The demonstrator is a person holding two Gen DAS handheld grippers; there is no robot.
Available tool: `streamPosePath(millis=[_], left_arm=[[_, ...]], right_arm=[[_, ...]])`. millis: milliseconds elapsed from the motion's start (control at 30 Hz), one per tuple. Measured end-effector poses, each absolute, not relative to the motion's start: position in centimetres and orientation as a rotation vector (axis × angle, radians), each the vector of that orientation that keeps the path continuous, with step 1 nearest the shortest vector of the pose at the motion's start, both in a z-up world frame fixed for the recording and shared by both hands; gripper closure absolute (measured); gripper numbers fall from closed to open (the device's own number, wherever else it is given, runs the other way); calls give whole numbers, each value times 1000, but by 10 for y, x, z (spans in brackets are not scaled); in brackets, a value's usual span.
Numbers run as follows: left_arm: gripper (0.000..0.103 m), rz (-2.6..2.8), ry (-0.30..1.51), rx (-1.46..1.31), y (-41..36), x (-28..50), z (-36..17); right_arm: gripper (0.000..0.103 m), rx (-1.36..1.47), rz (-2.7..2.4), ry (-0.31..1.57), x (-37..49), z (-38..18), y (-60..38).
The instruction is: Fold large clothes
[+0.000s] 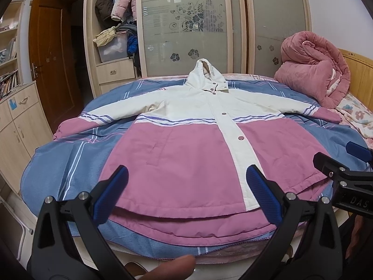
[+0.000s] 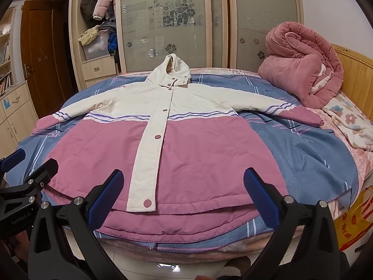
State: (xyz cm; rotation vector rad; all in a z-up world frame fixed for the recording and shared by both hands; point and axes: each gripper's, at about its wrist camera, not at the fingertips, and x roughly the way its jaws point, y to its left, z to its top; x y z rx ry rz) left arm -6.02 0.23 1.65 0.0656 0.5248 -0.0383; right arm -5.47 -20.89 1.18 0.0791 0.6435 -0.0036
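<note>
A hooded jacket [image 1: 186, 154], white on top and pink below, lies flat and buttoned on the blue striped blanket [image 1: 60, 163], sleeves spread to both sides, hood toward the wardrobe. My left gripper [image 1: 186, 193] hovers open over the jacket's near hem, left of the white button strip, holding nothing. In the right wrist view the same jacket [image 2: 186, 154] fills the bed, and my right gripper [image 2: 184, 198] stands open above the hem's right half. Each gripper shows at the edge of the other's view: the right gripper [image 1: 342, 163] and the left gripper [image 2: 23, 170].
A rolled pink quilt [image 1: 312, 74] sits at the bed's far right by the wooden headboard [image 1: 359, 70]. A wardrobe with frosted sliding doors [image 1: 186, 23] stands behind the bed. Cabinets [image 1: 18, 121] and a brown door [image 1: 51, 53] are at the left. A fingertip [image 1: 172, 268] shows at the bottom edge.
</note>
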Motion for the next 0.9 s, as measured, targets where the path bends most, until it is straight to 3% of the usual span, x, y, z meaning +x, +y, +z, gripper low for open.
streamPosePath(millis=[900], left_arm=[[2,-45,538,69,-5,-57,11]], right_arm=[[1,81,-7,647,-54,10,-213]])
